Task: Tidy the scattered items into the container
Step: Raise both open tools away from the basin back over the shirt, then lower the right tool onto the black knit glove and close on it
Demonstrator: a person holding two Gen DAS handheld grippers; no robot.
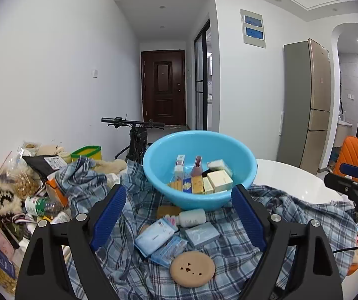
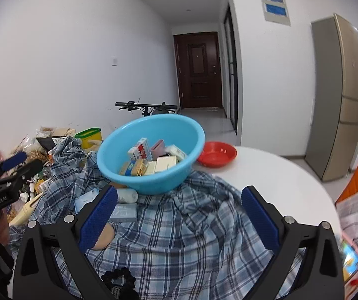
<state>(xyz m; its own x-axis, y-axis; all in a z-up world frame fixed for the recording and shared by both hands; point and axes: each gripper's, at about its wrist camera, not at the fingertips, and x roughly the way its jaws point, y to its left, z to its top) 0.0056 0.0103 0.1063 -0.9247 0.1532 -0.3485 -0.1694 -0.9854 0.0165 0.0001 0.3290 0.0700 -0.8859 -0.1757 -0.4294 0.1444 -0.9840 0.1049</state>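
Right wrist, gripper (image 2: 179, 210) hides beige disc (image 2: 104, 237)

glossy plastic basin (image 1: 154, 165), checked cloth (image 1: 229, 250) — matt

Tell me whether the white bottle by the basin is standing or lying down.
Lying down: the white bottle rests on its side on the plaid cloth, just before the blue basin.
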